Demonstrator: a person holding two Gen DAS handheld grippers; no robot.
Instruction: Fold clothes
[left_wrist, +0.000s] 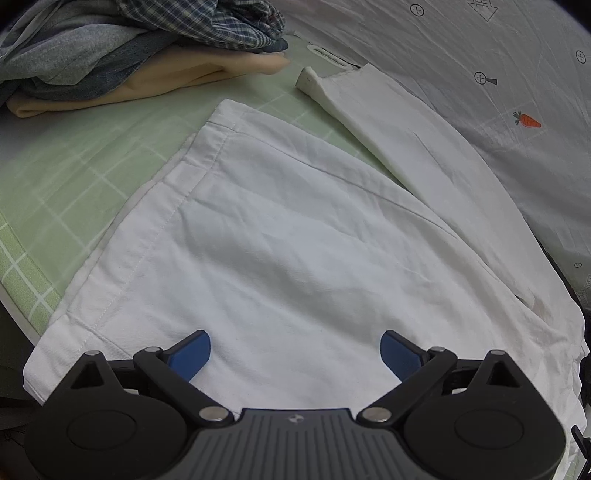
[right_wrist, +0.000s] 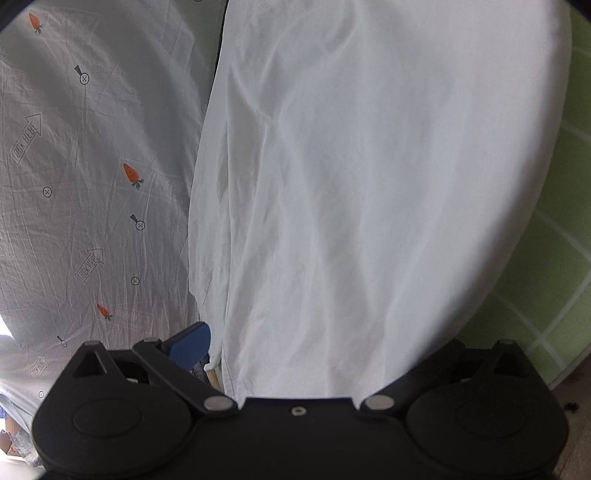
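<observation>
Spread flat on the green checked sheet (left_wrist: 85, 184): a white shirt (left_wrist: 295, 240), hem end toward the left gripper (left_wrist: 295, 352), one sleeve (left_wrist: 406, 147) stretched out toward the far right side of the bed, cuff folded over at its tip. Left gripper fingers (left_wrist: 190, 354) wide apart, blue pads just above the cloth near the hem, nothing between them. Heaped at the far left corner of the bed: a pile of clothes (left_wrist: 129, 55), plaid and denim on top, a beige piece underneath. Along the right edge: a pale grey cover (left_wrist: 498, 74) printed with small carrots and arrows.

Seen from the right wrist: white shirt (right_wrist: 369, 184) filling most of the view, lying rumpled right in front of the right gripper (right_wrist: 299, 354). Only its left blue finger (right_wrist: 190, 347) in sight, far to the side and clear of the cloth edge; the other hidden under the fabric. Jaws wide apart judging by the linkage arms; whether any cloth is held, cannot tell. Grey carrot-print cover (right_wrist: 92, 184) on the left, green sheet (right_wrist: 554, 258) on the right.
</observation>
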